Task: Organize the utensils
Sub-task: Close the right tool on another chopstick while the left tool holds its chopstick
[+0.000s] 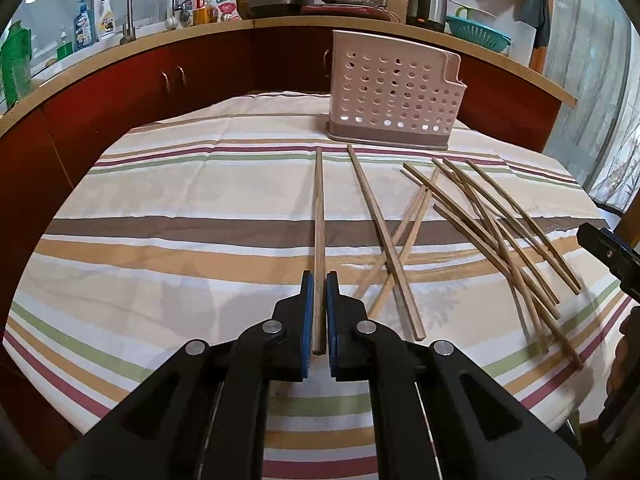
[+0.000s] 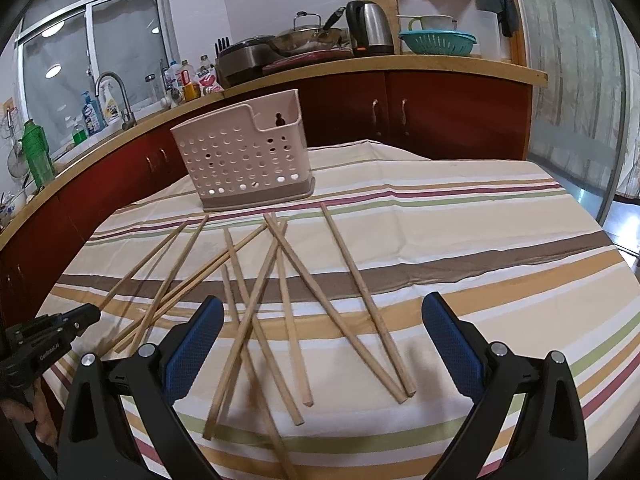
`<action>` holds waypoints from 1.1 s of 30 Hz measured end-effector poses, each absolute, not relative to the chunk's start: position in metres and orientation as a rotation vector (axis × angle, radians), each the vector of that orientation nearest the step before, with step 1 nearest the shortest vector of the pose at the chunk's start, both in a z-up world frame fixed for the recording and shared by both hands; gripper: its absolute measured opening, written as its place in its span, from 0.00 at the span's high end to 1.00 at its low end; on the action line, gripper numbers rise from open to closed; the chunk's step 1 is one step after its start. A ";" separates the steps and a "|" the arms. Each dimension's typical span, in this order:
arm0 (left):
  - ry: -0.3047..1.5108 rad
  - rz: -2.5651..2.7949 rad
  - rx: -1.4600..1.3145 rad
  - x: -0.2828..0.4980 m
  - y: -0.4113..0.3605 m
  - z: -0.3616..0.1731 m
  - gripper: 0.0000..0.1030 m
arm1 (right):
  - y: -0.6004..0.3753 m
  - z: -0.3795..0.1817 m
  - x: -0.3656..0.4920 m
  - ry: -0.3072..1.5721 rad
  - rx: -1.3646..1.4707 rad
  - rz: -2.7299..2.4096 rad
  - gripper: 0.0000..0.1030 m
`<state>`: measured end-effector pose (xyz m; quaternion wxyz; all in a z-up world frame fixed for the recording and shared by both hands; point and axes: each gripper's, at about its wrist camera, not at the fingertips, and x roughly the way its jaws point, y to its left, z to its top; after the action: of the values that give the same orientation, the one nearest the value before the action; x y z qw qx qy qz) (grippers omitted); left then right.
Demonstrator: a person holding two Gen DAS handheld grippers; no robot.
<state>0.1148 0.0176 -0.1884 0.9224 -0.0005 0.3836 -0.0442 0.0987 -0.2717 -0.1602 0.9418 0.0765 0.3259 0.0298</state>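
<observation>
My left gripper [image 1: 319,280] is shut on one wooden chopstick [image 1: 319,216], which points straight ahead above the striped tablecloth [image 1: 180,208]. Several loose chopsticks [image 1: 480,224] lie scattered to its right, some crossed. The pink perforated utensil holder [image 1: 396,92] stands at the table's far side. In the right wrist view my right gripper [image 2: 322,322] is open and empty, low over the scattered chopsticks [image 2: 280,300]. The holder [image 2: 248,156] stands ahead to the left. The left gripper [image 2: 52,332] shows at the left edge.
A wooden counter [image 2: 400,62] with red cabinets curves behind the table, carrying a kettle [image 2: 370,28], wok, teal colander [image 2: 438,42], bottles and a sink tap [image 2: 116,96]. The table's right edge [image 2: 600,232] drops to the floor.
</observation>
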 end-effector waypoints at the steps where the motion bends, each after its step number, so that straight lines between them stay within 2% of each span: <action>1: 0.787 -0.086 -0.001 0.114 0.020 -0.188 0.94 | -0.268 -0.160 0.097 0.660 0.151 0.069 0.06; 7: 0.776 -0.064 -0.002 0.109 0.034 -0.185 0.94 | -0.246 -0.162 0.084 0.647 0.102 0.122 0.11; 8: 0.774 -0.059 -0.001 0.108 0.037 -0.184 0.94 | -0.242 -0.163 0.082 0.649 0.093 0.134 0.19; 9: 0.773 -0.057 0.000 0.107 0.040 -0.184 0.94 | -0.238 -0.164 0.080 0.656 0.082 0.148 0.33; 11: 0.772 -0.050 0.002 0.105 0.045 -0.184 0.94 | -0.232 -0.168 0.080 0.684 0.068 0.171 0.43; 19: 0.775 -0.023 -0.013 0.098 0.064 -0.188 0.94 | -0.214 -0.183 0.076 0.751 0.033 0.229 0.48; 22: 0.776 -0.021 -0.021 0.098 0.066 -0.189 0.94 | -0.207 -0.191 0.075 0.784 0.010 0.247 0.54; 25: 0.775 -0.023 -0.021 0.098 0.067 -0.190 0.94 | -0.208 -0.198 0.076 0.826 0.017 0.258 0.64; 27: 0.774 -0.025 -0.022 0.098 0.067 -0.190 0.94 | -0.209 -0.202 0.077 0.851 0.032 0.265 0.76; 29: 0.773 -0.024 -0.023 0.098 0.067 -0.190 0.94 | -0.212 -0.202 0.076 0.859 0.049 0.273 0.84; 33: 0.766 -0.023 -0.022 0.097 0.066 -0.188 0.94 | -0.215 -0.197 0.075 0.842 0.053 0.262 0.85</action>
<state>0.0967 0.0658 -0.1875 0.9275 -0.0108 0.3735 -0.0113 0.0746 -0.2146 -0.1974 0.9040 0.0256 0.4076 0.1268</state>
